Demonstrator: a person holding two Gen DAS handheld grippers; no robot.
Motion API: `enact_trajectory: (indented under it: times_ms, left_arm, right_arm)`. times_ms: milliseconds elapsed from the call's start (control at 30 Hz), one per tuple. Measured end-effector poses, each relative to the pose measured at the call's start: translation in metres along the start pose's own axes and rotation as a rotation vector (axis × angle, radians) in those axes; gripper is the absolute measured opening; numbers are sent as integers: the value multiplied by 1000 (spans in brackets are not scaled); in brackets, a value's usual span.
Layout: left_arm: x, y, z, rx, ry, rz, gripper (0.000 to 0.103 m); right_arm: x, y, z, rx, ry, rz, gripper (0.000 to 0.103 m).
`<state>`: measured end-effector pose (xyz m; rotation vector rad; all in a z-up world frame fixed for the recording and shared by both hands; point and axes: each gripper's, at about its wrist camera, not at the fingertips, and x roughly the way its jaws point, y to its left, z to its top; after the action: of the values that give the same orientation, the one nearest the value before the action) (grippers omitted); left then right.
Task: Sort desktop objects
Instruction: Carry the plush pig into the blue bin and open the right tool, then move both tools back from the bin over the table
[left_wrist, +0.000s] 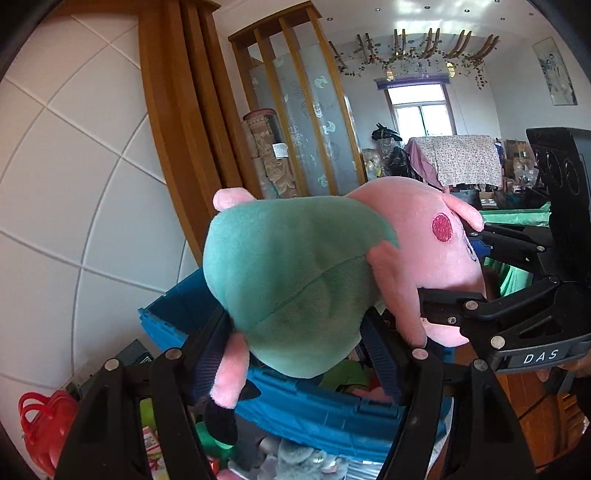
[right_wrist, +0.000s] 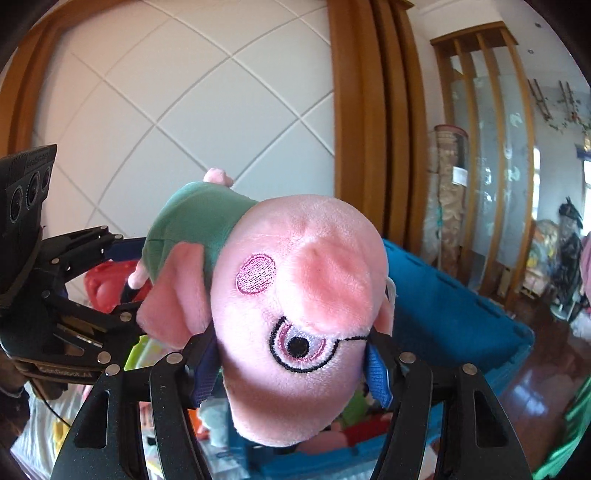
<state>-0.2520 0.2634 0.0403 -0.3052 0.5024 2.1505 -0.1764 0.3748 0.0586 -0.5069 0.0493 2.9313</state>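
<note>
- Pink plush pig (left_wrist: 332, 266) in a green dress hangs in the air, above the blue crate (left_wrist: 317, 410).
- Your left tongs (left_wrist: 299, 354) clamp the dress end; your right tongs (right_wrist: 291, 365) clamp the head.
- Long axis runs from one pair of tongs to the other, roughly level.
- Crate lies just below, so both hands are about equally near; lower them together, I'd say.
</note>
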Motion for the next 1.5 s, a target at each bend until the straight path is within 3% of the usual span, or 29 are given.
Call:
enact_trajectory:
  times_ms: [133,233,300,400,467,533,1100,1300,1500]
  left_arm:
    - [51,-14,31,23,46,45,71]
    - [81,-18,45,50,99,201,71]
    - [89,-15,52,26,116,271,76]
    - [82,-10,54,-29,87,315,81]
    - [77,-10,55,-41,73,349,87]
    - [73,-7,51,-51,69,382,91]
    - [30,-9,22,-141,63,528,92]
    - [-4,-3,-19,-223,73,605,92]
    - [-54,12,-81,-338,82,713,92]
  right_arm:
    - [7,-49,10,33,10,-51,66]
    - [34,-83,23,65,43,-108,77]
    - [42,-101,29,73,50,-170,91]
    - [38,-123,31,134,23,-149,93]
    - [28,-128,27,155,-12,-139,99]
    - [20,-127,24,166,-38,-127,102]
    - [7,-86,24,139,-61,90,103]
    - [-5,-60,17,107,-72,176,103]
    - [-18,-15,14,46,-82,281,103]
